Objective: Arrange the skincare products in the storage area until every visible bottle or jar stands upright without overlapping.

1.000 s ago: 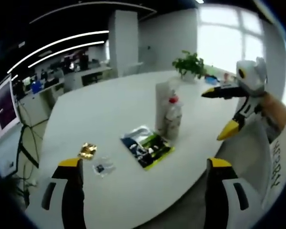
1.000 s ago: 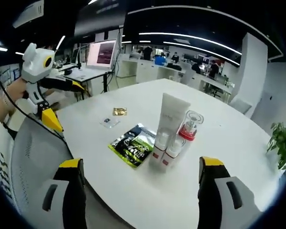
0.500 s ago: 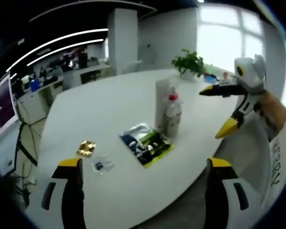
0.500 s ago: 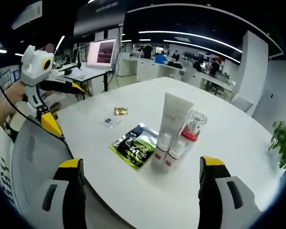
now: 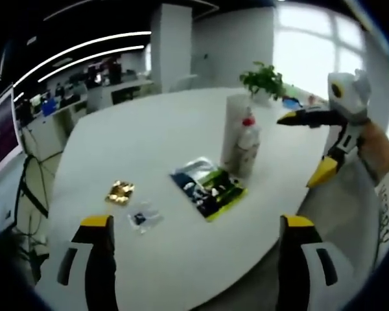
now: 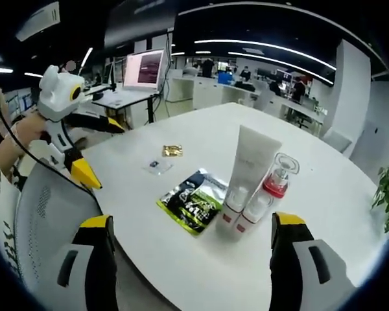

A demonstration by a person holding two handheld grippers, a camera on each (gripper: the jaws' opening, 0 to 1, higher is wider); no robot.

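White and round-edged, the table [image 6: 181, 272] stands in an open office with desks, monitors and ceiling light strips behind it. Near its middle the skincare products stand upright in a tight cluster: a tall white tube [image 6: 249, 170] on its cap, a clear bottle with a red collar [image 6: 277, 183] just beside it, and two small white bottles with red bases [image 6: 246, 214] touching in front. In the left gripper view the same cluster [image 5: 241, 139] appears farther off and blurred, so the single items there cannot be told apart.

Flat on the table beside the cluster lies a dark sachet with green print [image 6: 194, 201], its edge close to the small bottles. Well apart from it lie a small gold packet [image 6: 172, 150] and a small clear packet [image 6: 157, 166], near each other.

Both grippers hover off the table's edge with nothing between their jaws. The left gripper [image 5: 194, 259] has its yellow-tipped jaws spread wide; it also shows at the left of the right gripper view [image 6: 97, 152], held in a person's hand. The right gripper [image 6: 191, 259] is likewise spread wide and empty, and appears in the left gripper view [image 5: 308, 146], jaws apart, near a potted plant [image 5: 264, 79] at the table's far side.
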